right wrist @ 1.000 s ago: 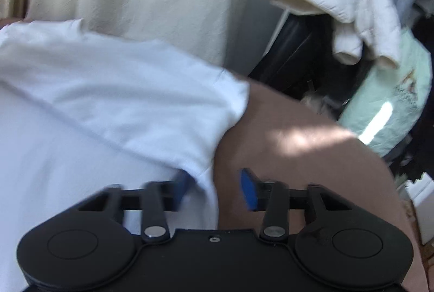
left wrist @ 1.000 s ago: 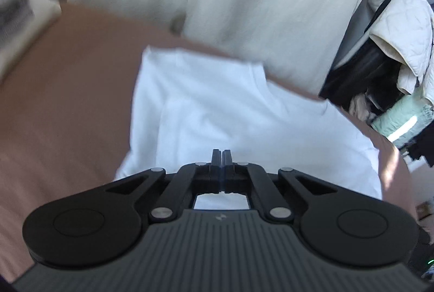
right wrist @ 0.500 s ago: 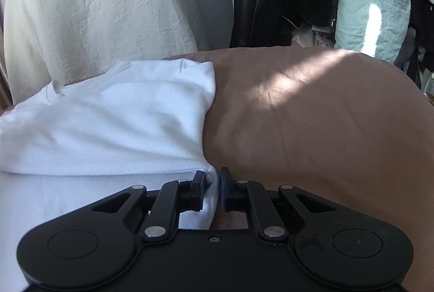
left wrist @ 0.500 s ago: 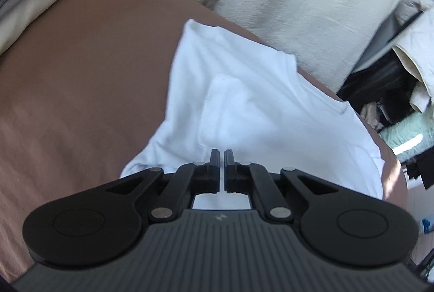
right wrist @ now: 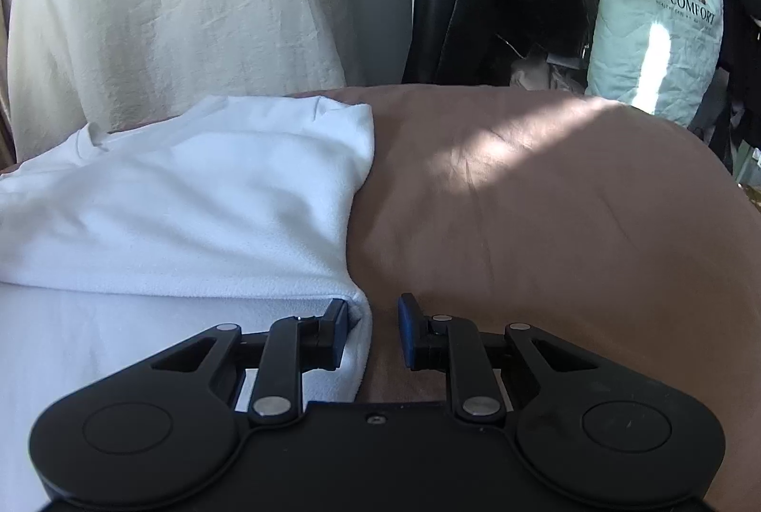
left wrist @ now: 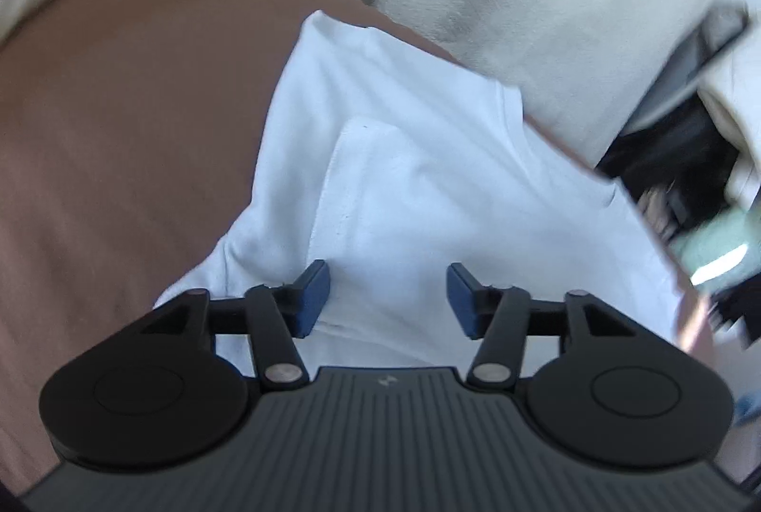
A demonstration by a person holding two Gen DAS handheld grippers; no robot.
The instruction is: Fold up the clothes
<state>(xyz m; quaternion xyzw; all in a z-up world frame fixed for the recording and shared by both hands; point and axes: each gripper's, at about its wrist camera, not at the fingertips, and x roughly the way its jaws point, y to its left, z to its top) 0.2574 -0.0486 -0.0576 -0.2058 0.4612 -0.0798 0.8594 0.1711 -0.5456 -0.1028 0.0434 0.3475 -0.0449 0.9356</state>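
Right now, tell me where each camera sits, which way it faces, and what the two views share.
Left wrist: on the left gripper, looking down and forward over the folded white cotton T-shirt; its open blue-padded fingers show.
Right wrist: on the right gripper, facing forward over the shirt's right edge; open fingers show.
Shared: the shirt, brown bedsheet and cream hanging fabric.

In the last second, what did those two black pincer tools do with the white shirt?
Both let go. The left gripper, shut half a second ago, now has its jaws wide apart above the white cotton T-shirt. The right gripper, pinched on the shirt's edge then, has opened too. The folded shirt stays flat on the brown bedcover.
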